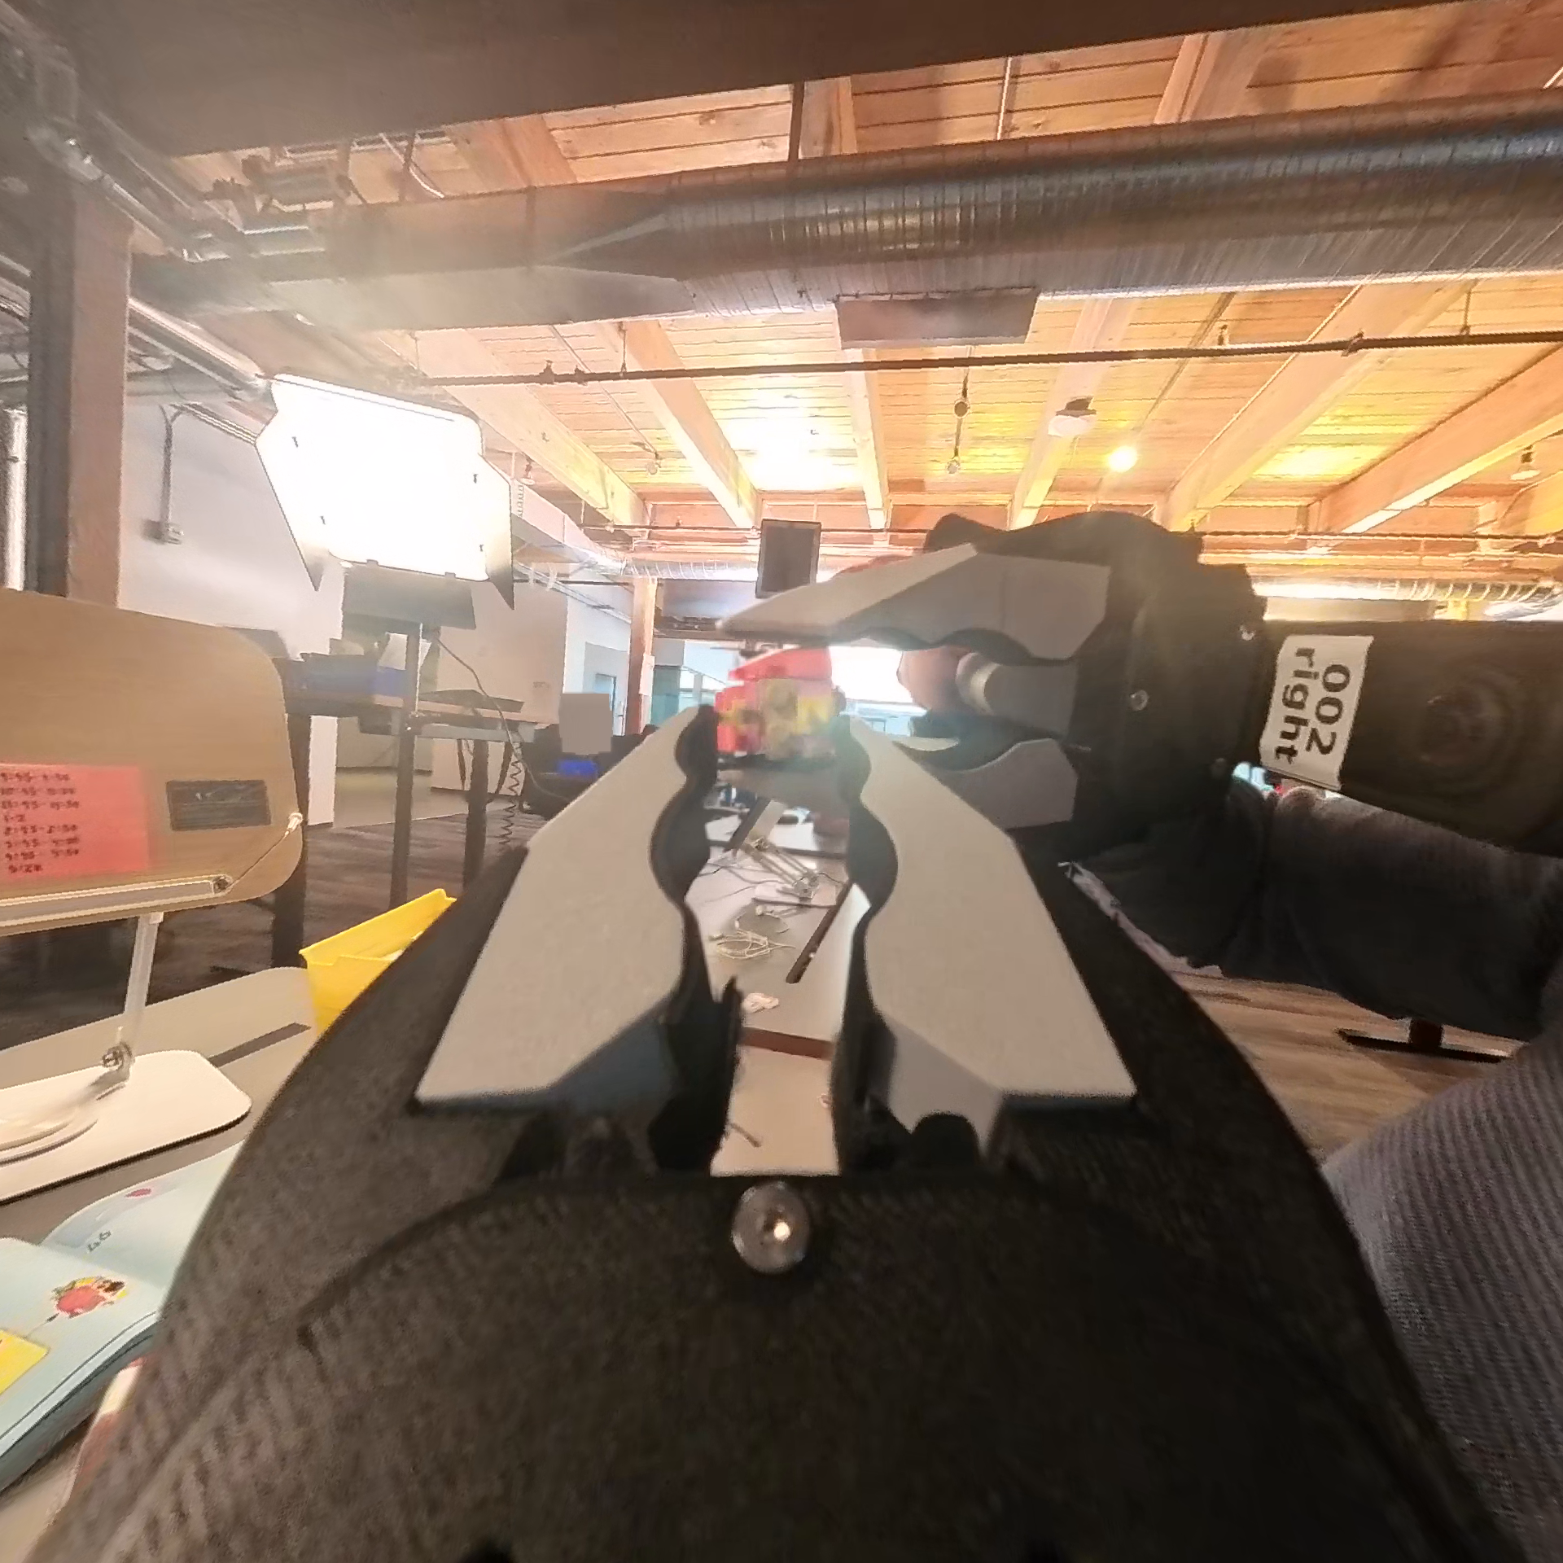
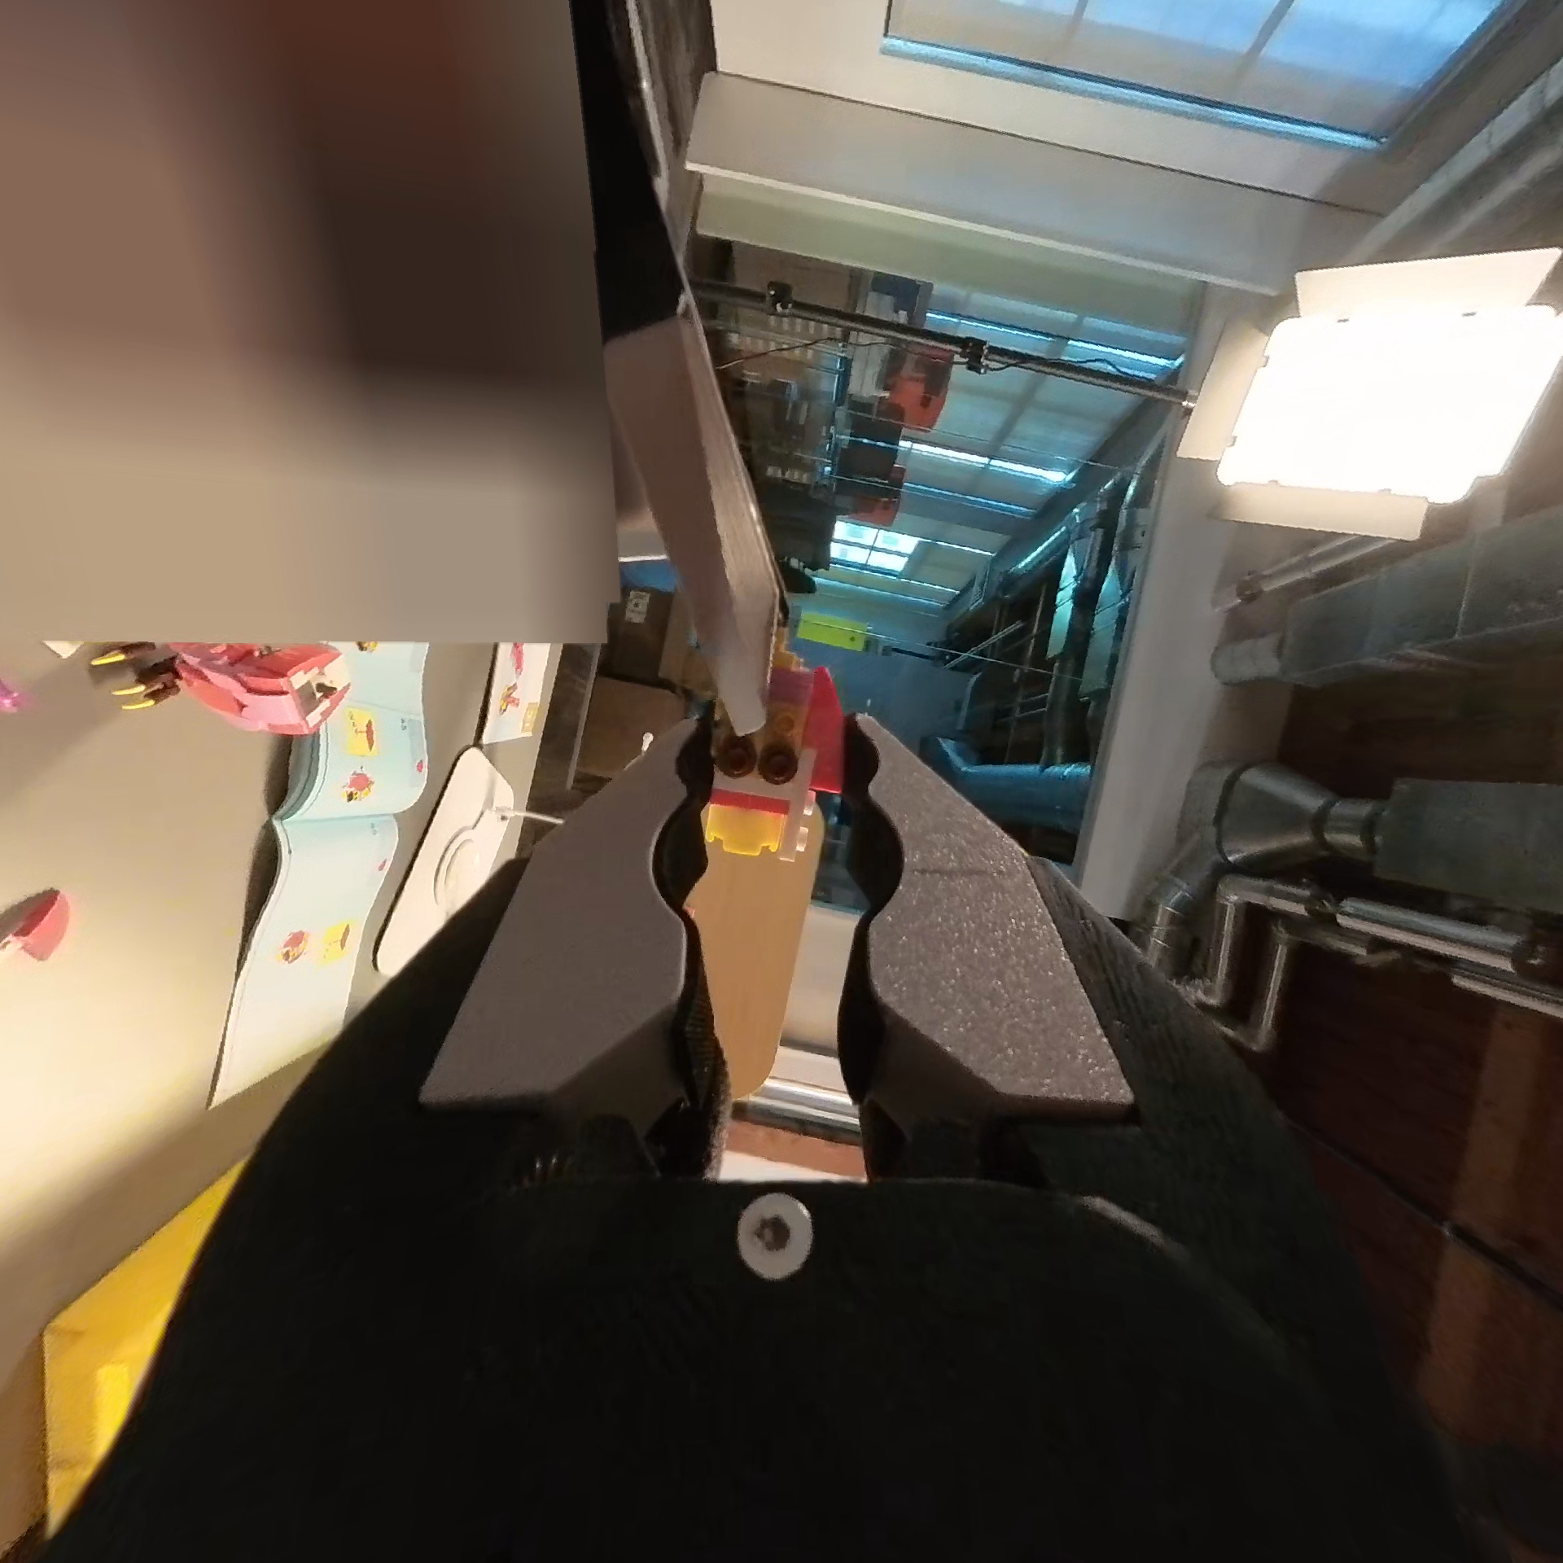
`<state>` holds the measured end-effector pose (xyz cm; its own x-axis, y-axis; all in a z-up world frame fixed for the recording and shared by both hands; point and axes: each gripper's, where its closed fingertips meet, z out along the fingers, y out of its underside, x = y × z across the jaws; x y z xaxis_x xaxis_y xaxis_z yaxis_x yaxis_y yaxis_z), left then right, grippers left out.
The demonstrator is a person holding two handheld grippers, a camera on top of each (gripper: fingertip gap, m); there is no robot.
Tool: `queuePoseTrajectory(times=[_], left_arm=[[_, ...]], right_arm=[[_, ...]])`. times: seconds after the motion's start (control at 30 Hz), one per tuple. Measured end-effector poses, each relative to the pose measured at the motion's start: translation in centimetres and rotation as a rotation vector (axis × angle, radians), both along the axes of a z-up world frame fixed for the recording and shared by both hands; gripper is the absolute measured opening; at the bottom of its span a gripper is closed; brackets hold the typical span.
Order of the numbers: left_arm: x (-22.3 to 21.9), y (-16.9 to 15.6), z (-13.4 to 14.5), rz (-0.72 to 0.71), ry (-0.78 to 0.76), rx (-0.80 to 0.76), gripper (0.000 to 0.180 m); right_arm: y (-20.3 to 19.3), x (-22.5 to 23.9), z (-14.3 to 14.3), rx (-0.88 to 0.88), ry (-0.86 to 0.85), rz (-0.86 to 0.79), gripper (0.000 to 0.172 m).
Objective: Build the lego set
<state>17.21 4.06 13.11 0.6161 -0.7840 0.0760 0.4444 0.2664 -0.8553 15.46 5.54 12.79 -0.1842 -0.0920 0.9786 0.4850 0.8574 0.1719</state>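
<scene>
- My left gripper (image 1: 774, 736) is clenched on a small brick model (image 1: 778, 706), red, yellow and pink, held up in the air above the worktop (image 1: 51, 1057).
- My right gripper (image 2: 774, 744) comes in from the side, turned sideways, and grips the same model (image 2: 782, 761); its fingers lie above and below it.
- On the worktop: an open instruction booklet (image 2: 338, 846), a red brick build (image 2: 254, 685), a yellow bin (image 1: 372, 947).
</scene>
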Motion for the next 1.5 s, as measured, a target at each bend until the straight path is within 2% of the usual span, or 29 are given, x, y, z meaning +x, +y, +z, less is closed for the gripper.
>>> queuePoseTrajectory(times=[0.27,0.4,0.57,0.7,0.8,0.87,0.97,1.1,1.23,1.37,1.5], left_arm=[[0.8,1.4,-1.1,0.031,0.047,-0.047,0.025],[1.3,2.9,-1.9,0.066,0.074,-0.088,0.026],[2.1,5.5,-4.3,0.169,0.183,-0.140,0.026],[1.4,7.9,-7.0,0.262,0.246,-0.184,0.032],[0.1,9.3,-8.8,0.297,0.245,-0.213,0.029],[-0.7,10.2,-10.3,0.321,0.266,-0.250,0.029],[-2.0,11.2,-11.9,0.373,0.294,-0.269,0.028],[-4.5,11.7,-12.7,0.457,0.310,-0.263,0.026],[-6.4,11.8,-13.5,0.499,0.347,-0.269,0.023],[-8.1,11.5,-14.8,0.557,0.390,-0.262,0.024],[-9.0,10.6,-15.9,0.571,0.394,-0.251,0.027]], right_arm=[[1.4,0.8,-1.2,0.014,-0.097,-0.034,0.028],[2.8,1.4,-2.2,-0.187,-0.014,-0.075,0.028],[5.5,2.3,-4.6,-0.393,0.127,-0.111,0.028],[9.2,3.9,-9.1,-0.844,0.242,-0.139,0.028],[13.5,6.0,-15.3,-1.260,0.257,-0.241,0.028],[16.5,7.6,-19.8,-1.420,0.236,-0.350,0.028],[19.8,9.5,-25.3,-1.449,0.142,-0.506,0.028],[21.3,10.7,-29.0,-1.416,-0.034,-0.602,0.028],[22.2,10.8,-30.2,-1.462,-0.087,-0.628,0.028],[23.1,10.6,-30.3,-1.499,-0.071,-0.633,0.030],[23.6,11.1,-30.1,-1.475,-0.005,-0.671,0.056]])
